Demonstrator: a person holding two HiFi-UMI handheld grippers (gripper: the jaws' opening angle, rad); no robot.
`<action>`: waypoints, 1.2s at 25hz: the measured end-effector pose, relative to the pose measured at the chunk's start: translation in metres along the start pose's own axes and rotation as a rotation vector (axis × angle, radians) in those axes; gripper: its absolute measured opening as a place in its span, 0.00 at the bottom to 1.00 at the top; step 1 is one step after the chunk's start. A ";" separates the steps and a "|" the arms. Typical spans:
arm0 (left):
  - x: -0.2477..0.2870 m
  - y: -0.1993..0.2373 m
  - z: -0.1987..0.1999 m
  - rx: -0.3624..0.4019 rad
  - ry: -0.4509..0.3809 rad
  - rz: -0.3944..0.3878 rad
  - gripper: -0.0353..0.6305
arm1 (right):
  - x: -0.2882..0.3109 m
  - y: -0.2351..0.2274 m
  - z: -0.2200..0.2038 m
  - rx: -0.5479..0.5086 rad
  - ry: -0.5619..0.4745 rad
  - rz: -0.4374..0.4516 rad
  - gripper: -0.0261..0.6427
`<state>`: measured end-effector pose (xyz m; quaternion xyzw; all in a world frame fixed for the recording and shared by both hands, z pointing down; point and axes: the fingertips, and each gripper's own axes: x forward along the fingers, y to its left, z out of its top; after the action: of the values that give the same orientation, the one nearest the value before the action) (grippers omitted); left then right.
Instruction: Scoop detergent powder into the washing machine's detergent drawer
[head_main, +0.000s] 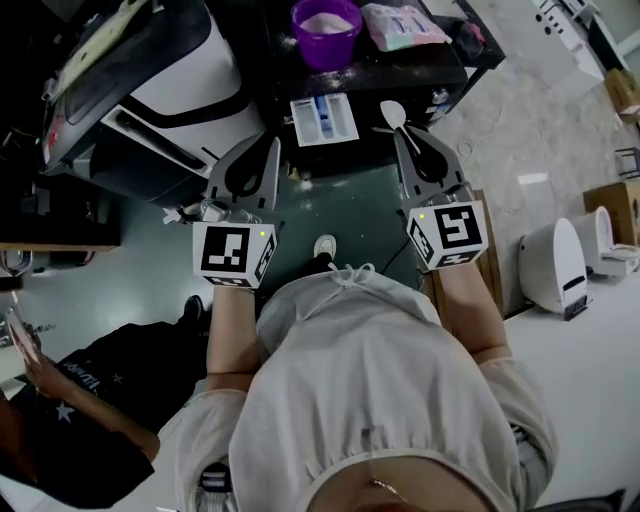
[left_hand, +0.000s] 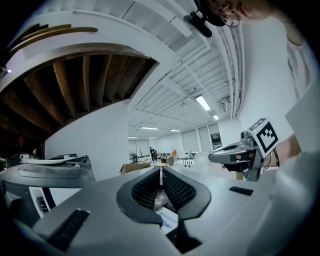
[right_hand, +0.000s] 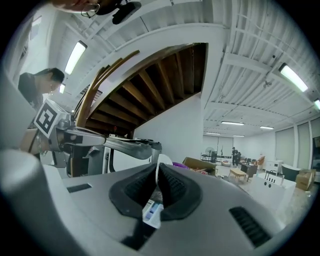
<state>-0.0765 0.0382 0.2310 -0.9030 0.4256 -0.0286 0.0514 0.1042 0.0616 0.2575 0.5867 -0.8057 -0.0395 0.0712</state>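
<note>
The white and blue detergent drawer (head_main: 323, 118) lies on a dark table (head_main: 400, 75), with a purple bucket of powder (head_main: 326, 28) behind it. My right gripper (head_main: 401, 133) is shut on the handle of a white spoon (head_main: 391, 112), whose bowl hovers just right of the drawer. In the right gripper view the spoon (right_hand: 162, 161) rises past the closed jaws of the right gripper (right_hand: 157, 172), and the drawer (right_hand: 152, 212) shows below. My left gripper (head_main: 271, 145) hangs left of the drawer. In its own view the left gripper (left_hand: 160, 172) is shut with nothing in it.
The washing machine (head_main: 150, 70) stands at the left. A detergent bag (head_main: 400, 25) lies beside the bucket. A seated person (head_main: 70, 400) is at the lower left. White fixtures (head_main: 555, 265) and a wooden board (head_main: 490, 260) stand at the right.
</note>
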 end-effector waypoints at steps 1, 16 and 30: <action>0.013 0.012 -0.003 -0.001 0.001 -0.004 0.10 | 0.017 -0.004 0.000 -0.002 0.006 -0.003 0.05; 0.141 0.099 -0.039 -0.036 0.039 -0.051 0.10 | 0.196 -0.062 -0.025 -0.009 0.123 0.031 0.05; 0.230 0.114 -0.051 -0.019 0.146 0.059 0.10 | 0.319 -0.112 -0.064 -0.115 0.373 0.393 0.06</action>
<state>-0.0225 -0.2144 0.2701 -0.8860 0.4550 -0.0886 0.0126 0.1230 -0.2753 0.3260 0.4113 -0.8735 0.0382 0.2576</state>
